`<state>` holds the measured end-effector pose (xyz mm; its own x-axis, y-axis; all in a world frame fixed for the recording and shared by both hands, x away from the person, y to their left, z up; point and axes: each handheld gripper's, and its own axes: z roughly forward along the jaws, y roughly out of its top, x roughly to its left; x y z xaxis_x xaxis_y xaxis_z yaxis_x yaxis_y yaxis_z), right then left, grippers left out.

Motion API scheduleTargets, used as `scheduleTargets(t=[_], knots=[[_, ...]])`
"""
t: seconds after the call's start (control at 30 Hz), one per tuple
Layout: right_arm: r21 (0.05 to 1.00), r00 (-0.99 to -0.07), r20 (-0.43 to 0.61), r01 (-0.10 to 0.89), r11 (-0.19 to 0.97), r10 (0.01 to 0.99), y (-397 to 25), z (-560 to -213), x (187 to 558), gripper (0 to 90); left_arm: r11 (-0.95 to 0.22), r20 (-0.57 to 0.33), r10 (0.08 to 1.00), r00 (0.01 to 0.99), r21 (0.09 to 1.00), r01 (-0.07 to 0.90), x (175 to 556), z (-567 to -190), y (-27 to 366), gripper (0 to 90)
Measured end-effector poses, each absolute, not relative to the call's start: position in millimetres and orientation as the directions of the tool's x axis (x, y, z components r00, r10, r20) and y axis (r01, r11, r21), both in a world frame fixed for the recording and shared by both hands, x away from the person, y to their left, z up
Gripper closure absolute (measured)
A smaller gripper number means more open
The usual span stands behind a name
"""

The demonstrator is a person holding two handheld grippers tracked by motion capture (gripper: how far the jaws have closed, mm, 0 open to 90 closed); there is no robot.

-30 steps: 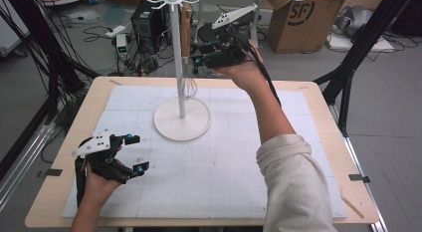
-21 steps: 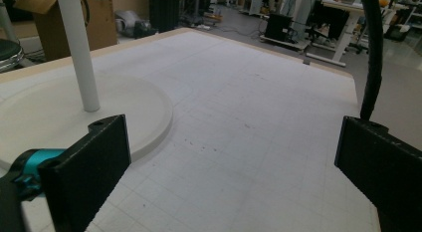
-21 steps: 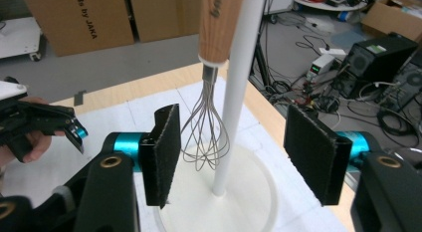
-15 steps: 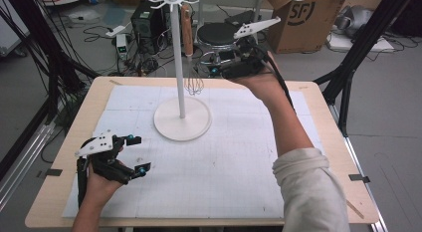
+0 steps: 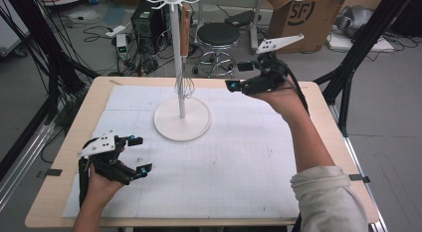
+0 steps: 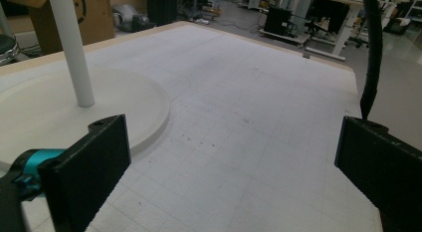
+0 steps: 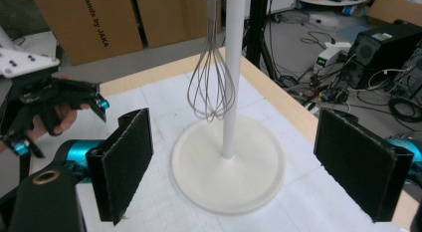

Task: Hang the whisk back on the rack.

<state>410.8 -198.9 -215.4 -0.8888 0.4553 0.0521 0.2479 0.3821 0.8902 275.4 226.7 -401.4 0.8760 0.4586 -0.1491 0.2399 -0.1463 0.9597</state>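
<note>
A white stand [image 5: 181, 123] with a round base and a tall pole [image 5: 176, 53] rises at the back middle of the table. A wire whisk [image 5: 184, 85] with a wooden handle [image 5: 185, 22] hangs from a hook beside the pole. In the right gripper view the whisk [image 7: 211, 87] hangs just left of the pole [image 7: 233, 77]. My right gripper [image 5: 238, 76] is held open in the air to the right of the stand, with nothing in it. Near the front left, my left gripper [image 5: 138, 155] rests open and holds nothing. Its own view faces the stand's base [image 6: 74, 112].
A white grid mat [image 5: 239, 157] covers most of the wooden table [image 5: 318, 117]. Beyond the far edge are a black stool [image 5: 218, 35], a cardboard box [image 5: 303, 15], electronics and cables on the floor. Black frame poles [image 5: 358, 48] flank the table.
My right gripper has drawn back from the stand's pole, moving right and lower. The whisk stays hanging on the stand. The left gripper has hardly moved.
</note>
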Motion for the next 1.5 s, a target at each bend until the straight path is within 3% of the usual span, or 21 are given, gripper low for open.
scheduleTargets(t=[0.53,0.67,1.5], knots=[[0.895,-0.909,0.067,0.238,0.377,0.412,-225.9,-238.6,384.2,9.4,-0.149,-0.149,0.455,0.878,0.959,0.240,274.9,-401.3,224.1,1.7],[0.888,-0.910,0.073,0.246,0.389,0.408,-230.5,-248.4,378.0,2.0,-0.153,-0.144,0.453,0.880,0.960,0.236,275.2,-401.5,223.6,1.7],[0.917,-0.874,0.056,0.236,0.323,0.482,-281.9,-308.6,327.2,0.4,-0.147,-0.134,0.467,0.874,0.963,0.226,273.6,-401.7,222.1,1.7]])
